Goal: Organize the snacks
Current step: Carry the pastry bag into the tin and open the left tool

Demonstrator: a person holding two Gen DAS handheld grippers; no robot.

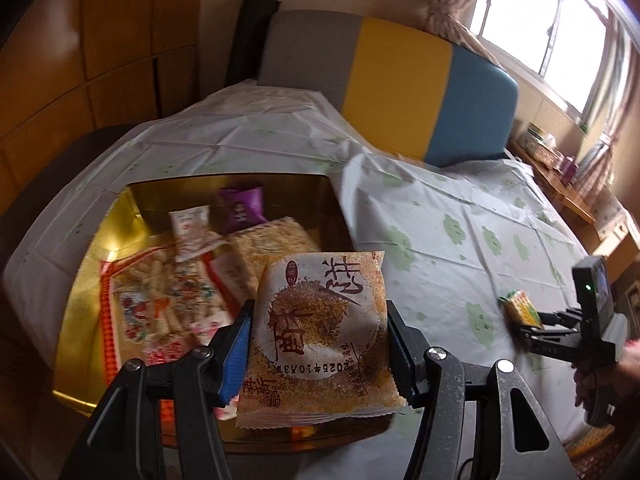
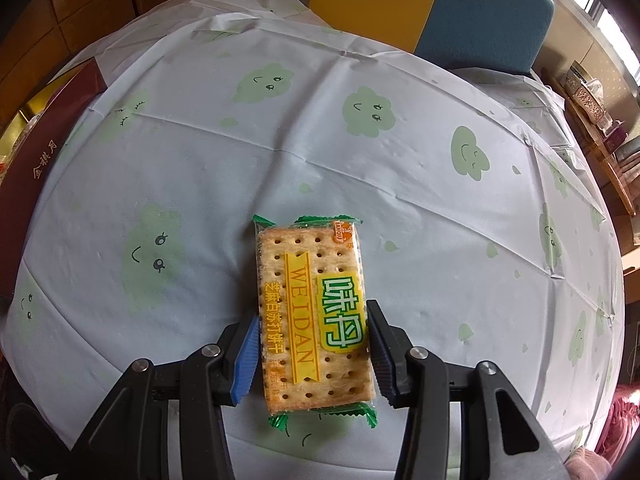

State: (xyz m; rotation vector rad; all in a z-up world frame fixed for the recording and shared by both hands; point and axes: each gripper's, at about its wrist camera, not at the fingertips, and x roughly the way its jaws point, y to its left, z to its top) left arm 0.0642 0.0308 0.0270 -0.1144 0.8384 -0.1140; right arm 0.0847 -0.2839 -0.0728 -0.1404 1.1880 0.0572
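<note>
My left gripper [image 1: 320, 340] holds a light, crinkly snack packet [image 1: 320, 344] by its sides above the gold box [image 1: 80, 300]. My right gripper [image 2: 312, 356] clasps the brittle cracker pack [image 2: 312, 320] across its long edges, so I judge a gentle squeeze is best.

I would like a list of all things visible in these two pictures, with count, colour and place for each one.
brown-speckled snack packet: one, white and brown, between the left gripper's pads, above the box's near edge
cracker packet: one, tan with green ends, on the tablecloth, between the right gripper's pads
gold box: one, gold inside, dark red outside, on the table's left side
purple packet: one, at the far end inside the box
other packets: several, red, white, tan, inside the box
tablecloth: one, white with green faces
chair: one, grey, yellow, blue, behind the table
left gripper: black
right gripper: black
</note>
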